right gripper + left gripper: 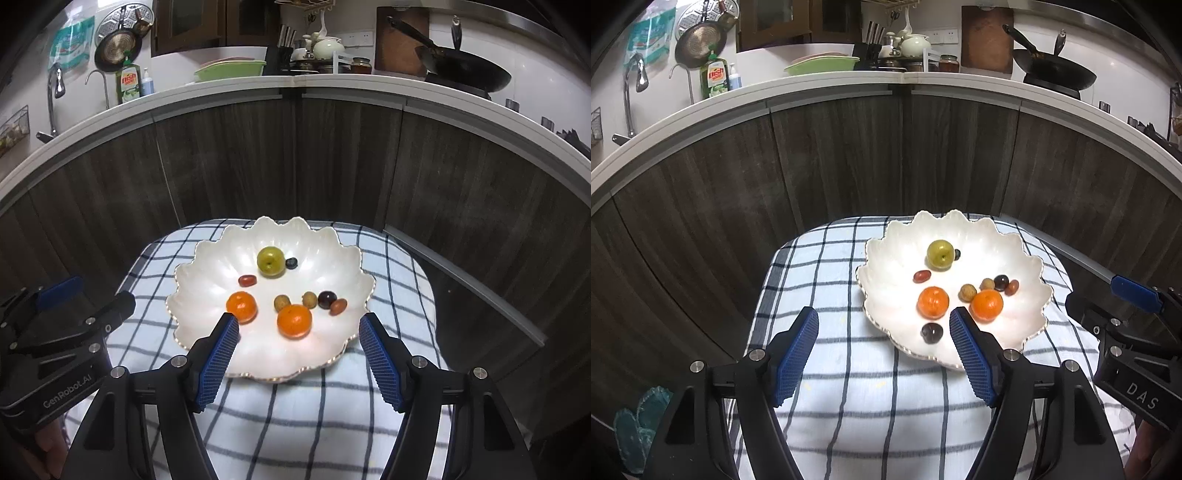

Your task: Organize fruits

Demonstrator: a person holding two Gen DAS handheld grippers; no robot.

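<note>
A white scalloped dish point(1004, 243) point(221, 254) rests on a checked cloth. In it lie a green apple point(940, 254) point(271, 261), two oranges point(933, 302) point(987, 305) point(241, 306) point(294, 320), dark plums point(931, 333) point(327, 299), red dates point(921, 276) point(247, 280), small brown fruits point(967, 292) point(282, 302) and a blueberry point(291, 263). My left gripper point(884, 319) hangs open over the dish's near left rim, nothing between its blue pads. My right gripper point(299, 325) is open above the dish's near edge, also empty.
The checked cloth point(820, 280) point(391, 266) covers a small raised surface in front of dark wood cabinet fronts point(849, 147). A white counter point(827, 83) above holds a wok point(1054, 75), a green basin and dish soap. Blue slippers point(639, 424) lie on the floor at lower left.
</note>
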